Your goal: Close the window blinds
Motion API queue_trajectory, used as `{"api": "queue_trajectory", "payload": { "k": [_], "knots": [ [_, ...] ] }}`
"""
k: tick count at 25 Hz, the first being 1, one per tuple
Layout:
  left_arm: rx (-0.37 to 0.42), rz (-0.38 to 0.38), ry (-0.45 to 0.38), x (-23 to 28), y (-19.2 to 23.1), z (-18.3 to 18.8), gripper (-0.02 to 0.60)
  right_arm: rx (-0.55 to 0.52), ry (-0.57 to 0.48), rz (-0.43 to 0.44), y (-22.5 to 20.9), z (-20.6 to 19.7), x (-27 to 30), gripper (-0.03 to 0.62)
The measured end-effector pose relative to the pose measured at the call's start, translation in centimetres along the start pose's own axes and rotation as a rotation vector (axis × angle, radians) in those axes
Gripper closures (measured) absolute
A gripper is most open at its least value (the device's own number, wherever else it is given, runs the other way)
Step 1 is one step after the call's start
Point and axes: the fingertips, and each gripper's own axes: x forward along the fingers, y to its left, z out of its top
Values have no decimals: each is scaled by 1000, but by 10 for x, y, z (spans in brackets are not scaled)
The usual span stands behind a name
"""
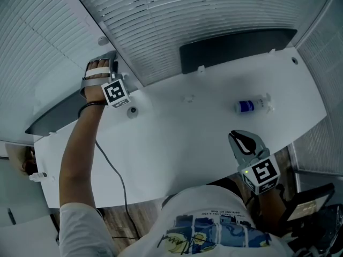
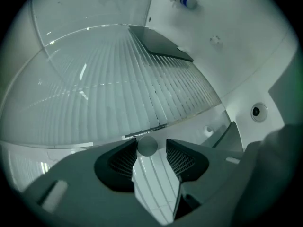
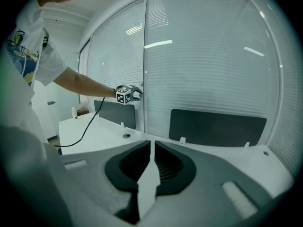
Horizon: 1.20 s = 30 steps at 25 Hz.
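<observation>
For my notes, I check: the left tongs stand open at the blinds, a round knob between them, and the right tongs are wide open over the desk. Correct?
One thing is wrong: the right tongs are shut, not wide open; the right gripper view shows it. The left tongs and round knob are as you say.

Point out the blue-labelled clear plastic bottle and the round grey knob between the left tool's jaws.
Blue-labelled clear plastic bottle (image 1: 247,106): head view, on its blue label.
Round grey knob (image 2: 147,145): left gripper view, centre of its face.
</observation>
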Motion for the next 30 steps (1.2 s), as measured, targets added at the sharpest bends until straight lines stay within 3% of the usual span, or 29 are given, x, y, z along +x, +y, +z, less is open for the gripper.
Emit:
{"api": "queue_trajectory", "payload": {
  "k": [3,7,16,21,30],
  "knots": [
    [22,15,5,-1,2,0,405,2,0,-5,-1,-2,-3,577],
    [-25,29,1,-6,7,1,463,7,2,-11,0,-3,-9,577],
    [-320,22,-25,-4,10,5,462,-3,7,-1,-2,-2,-1,577],
    [-584,44,-15,-7,16,4,461,-10,9,7,-1,0,-1,577],
    [-1272,75,6,-12,23,-9,460,-20,15,7,-3,0,-1,577]
  ]
}}
